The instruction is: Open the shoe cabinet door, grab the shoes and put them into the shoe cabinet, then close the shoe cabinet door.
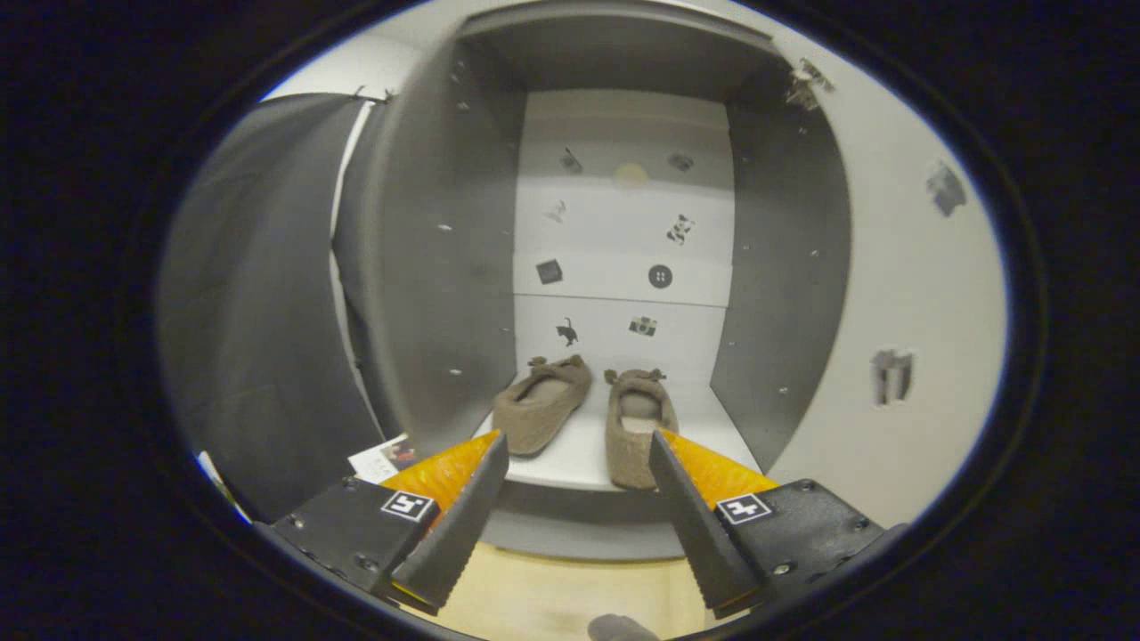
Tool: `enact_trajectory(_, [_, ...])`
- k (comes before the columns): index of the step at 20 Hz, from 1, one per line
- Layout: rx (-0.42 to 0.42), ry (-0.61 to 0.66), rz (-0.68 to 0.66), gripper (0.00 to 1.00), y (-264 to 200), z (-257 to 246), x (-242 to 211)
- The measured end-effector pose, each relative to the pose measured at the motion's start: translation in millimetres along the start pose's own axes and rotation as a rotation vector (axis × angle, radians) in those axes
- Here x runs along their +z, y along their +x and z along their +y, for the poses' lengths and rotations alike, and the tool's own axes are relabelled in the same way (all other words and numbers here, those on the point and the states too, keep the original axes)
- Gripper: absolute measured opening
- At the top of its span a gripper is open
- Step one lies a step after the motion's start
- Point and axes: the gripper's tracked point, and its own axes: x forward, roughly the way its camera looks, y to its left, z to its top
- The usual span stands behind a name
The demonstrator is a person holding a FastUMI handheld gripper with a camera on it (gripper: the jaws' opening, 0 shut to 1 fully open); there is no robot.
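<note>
The shoe cabinet (784,294) stands open straight ahead — a tall compartment with grey side walls and a pale back panel (623,231) dotted with small stickers. Its door (891,294) is swung wide to the right, inner face toward the camera, with a few stickers of its own. To the left hangs the dark booth wall (258,312), and on the near side lies a pale wooden floor (552,588).

Both shoes already sit inside, on the white bottom shelf (579,458). The left slipper (541,405) lies angled with its toe toward the near left; the right slipper (637,427) points straight out, its toe at the shelf's front edge. They lie close together but apart. Judging from this, what remains is closing the door.

The slippers look like soft, fuzzy fabric — light, floppy, easy to crush but not to damage, and unlikely to slip. If either needs nudging deeper, the heel rim or the edge of the opening would be the natural place to pinch.

The gripper (579,472) hovers just in front of the shelf, fingers spread wide and holding nothing. The right finger's tip overlaps the right slipper's toe, though whether it touches is hard to tell through the fisheye. A small card or paper (385,458) lies on the floor at the near left.
</note>
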Motion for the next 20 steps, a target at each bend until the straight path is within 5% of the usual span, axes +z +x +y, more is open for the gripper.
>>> enact_trajectory(9, [0.067, 0.036, -0.070, 1.00, -202, -1, -40])
enact_trajectory(20, [-0.109, 0.056, -0.096, 1.00, -335, -148, -85])
